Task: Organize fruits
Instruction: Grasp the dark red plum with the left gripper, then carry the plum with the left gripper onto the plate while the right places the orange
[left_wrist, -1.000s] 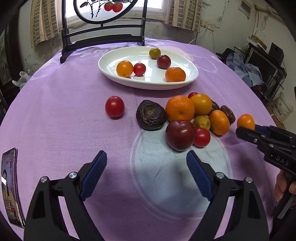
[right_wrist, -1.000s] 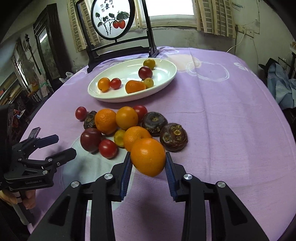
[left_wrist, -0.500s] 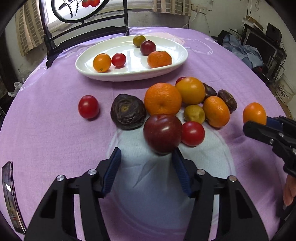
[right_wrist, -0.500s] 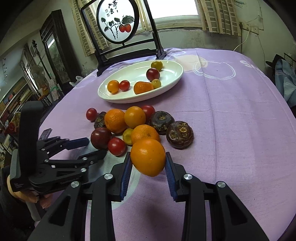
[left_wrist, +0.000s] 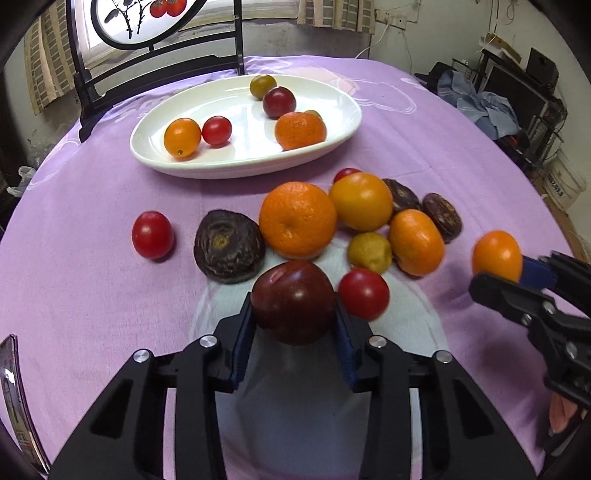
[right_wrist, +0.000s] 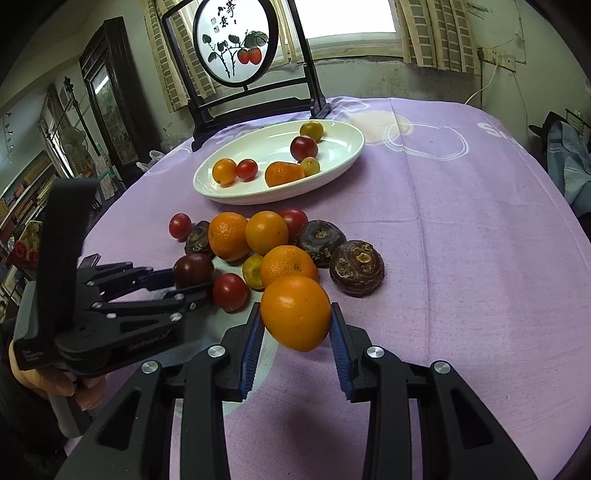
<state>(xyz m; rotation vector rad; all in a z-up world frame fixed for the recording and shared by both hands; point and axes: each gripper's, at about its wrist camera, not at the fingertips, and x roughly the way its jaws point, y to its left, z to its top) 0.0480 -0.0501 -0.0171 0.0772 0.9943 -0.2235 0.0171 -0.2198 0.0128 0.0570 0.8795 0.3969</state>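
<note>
Two blue pads of the left gripper (left_wrist: 294, 325) clamp a dark plum (left_wrist: 293, 301), its underside hidden between them; ahead lies the fruit pile, beyond it the white plate (left_wrist: 343, 129), with one small fruit half concealed behind the plate's orange (left_wrist: 300, 130). From the right wrist, the right gripper (right_wrist: 296, 334) pinches an orange fruit (right_wrist: 295, 312), blocking part of the pile; the left gripper's tips merge with the plum.

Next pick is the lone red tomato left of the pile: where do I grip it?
Take the lone red tomato across its round middle, from above or the near side. It sits apart from the wrinkled dark fruit, so both fingers have room on its left and right.
</note>
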